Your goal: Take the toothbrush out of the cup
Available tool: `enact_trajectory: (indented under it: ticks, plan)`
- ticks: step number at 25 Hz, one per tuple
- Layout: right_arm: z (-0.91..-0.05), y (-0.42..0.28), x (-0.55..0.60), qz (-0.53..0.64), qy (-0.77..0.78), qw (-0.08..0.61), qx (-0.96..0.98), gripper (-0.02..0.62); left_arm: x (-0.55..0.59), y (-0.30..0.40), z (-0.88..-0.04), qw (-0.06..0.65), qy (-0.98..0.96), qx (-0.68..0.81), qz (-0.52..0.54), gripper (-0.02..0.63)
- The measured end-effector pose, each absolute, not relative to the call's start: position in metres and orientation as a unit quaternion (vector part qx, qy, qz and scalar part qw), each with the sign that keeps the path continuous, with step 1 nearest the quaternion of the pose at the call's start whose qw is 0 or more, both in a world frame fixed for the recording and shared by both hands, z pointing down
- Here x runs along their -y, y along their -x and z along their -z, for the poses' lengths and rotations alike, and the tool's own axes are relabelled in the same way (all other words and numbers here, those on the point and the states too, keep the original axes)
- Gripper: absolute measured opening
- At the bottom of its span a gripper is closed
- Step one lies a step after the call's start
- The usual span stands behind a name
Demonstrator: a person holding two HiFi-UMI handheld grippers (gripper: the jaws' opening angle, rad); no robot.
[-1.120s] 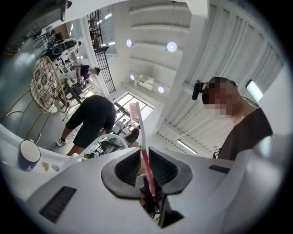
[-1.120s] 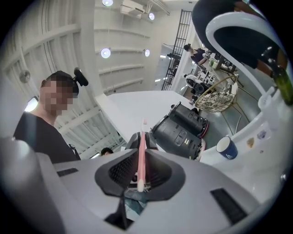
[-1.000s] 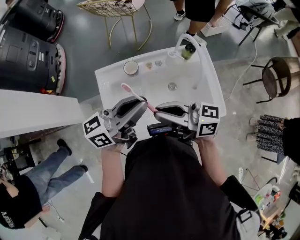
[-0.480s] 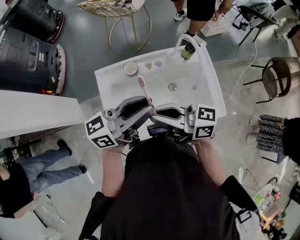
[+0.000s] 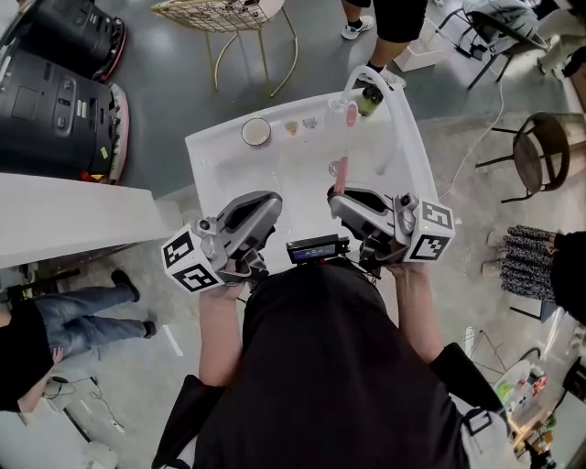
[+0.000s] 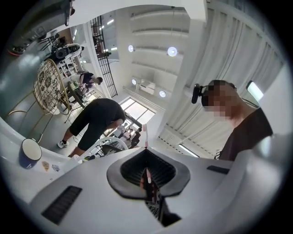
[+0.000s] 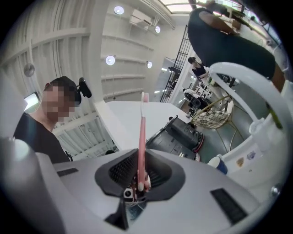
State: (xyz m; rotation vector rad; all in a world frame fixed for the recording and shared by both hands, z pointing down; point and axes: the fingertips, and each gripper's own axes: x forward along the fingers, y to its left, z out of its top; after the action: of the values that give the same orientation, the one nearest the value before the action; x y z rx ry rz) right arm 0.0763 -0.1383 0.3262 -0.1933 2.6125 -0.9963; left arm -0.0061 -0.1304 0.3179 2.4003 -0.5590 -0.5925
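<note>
My right gripper (image 5: 342,195) is shut on the handle of a pink toothbrush (image 5: 341,171), whose head points away from me over the white sink (image 5: 215,151). In the right gripper view the toothbrush (image 7: 143,132) rises straight out from between the pads of the gripper (image 7: 139,157). My left gripper (image 5: 272,200) hovers at the sink's near edge, shut, with no toothbrush showing at it in the head view; its jaws (image 6: 146,153) meet in a closed seam. The cup (image 5: 255,133), dark blue outside and white inside, stands empty at the sink's far left corner, also seen as the cup (image 6: 29,153) low left.
A white arched faucet (image 5: 366,78) and a green bottle (image 5: 370,100) stand at the sink's far right, with the drain (image 5: 337,169) mid-basin. Black machines (image 5: 55,87), a white counter (image 5: 64,215), a wire chair (image 5: 220,18) and bystanders surround the sink.
The toothbrush was between both grippers, its head to the left. It swung upright, and the right gripper now carries it off to the right alone. The left gripper has let go and shut.
</note>
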Motion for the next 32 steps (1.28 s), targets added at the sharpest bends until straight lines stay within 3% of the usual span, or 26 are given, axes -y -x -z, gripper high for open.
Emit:
enact_trajectory:
  ticks: [32]
  plan:
    - [-0.315,-0.072,0.133,0.306,0.077,0.125,-0.941,0.052,0.13,-0.006,-0.321,0.303,-0.904,0.216,0.208,0.007]
